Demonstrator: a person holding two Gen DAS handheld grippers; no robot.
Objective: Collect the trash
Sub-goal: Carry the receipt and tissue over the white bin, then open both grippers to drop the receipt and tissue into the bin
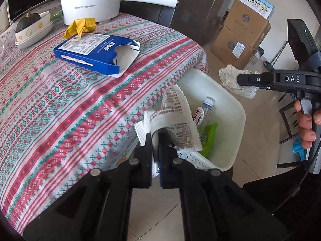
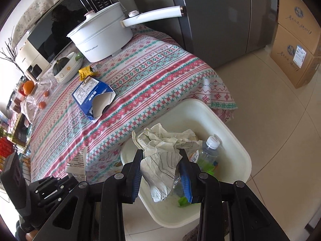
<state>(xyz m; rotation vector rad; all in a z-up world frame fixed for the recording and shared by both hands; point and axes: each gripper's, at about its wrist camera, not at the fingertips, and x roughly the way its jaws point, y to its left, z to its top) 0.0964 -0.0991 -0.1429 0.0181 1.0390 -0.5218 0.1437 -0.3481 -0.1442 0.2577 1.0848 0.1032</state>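
Beside the table's edge, on the tiled floor, a white bin (image 2: 236,150) is seen, already containing a clear plastic bottle (image 2: 210,150) and a green wrapper (image 1: 208,134). Above its near rim, a printed wrapper with serrated edges (image 1: 176,118) is pinched between the clenched fingers of the left gripper (image 1: 154,136), the jaws being nearly closed on the thin sheet. Over the bin's opening, a crumpled white paper (image 2: 162,156) is grasped by the right gripper (image 2: 161,160), its jaws held partly apart by the bulk of the wad. From the left wrist view, the right gripper is seen side-on, gripped by a hand (image 1: 307,124). On the patterned tablecloth (image 2: 140,84), a torn blue carton (image 1: 96,54) is left lying flat, well apart from the bin, and a crumpled yellow wrapper (image 1: 80,27) is found just beside a white electric pot (image 1: 90,2)
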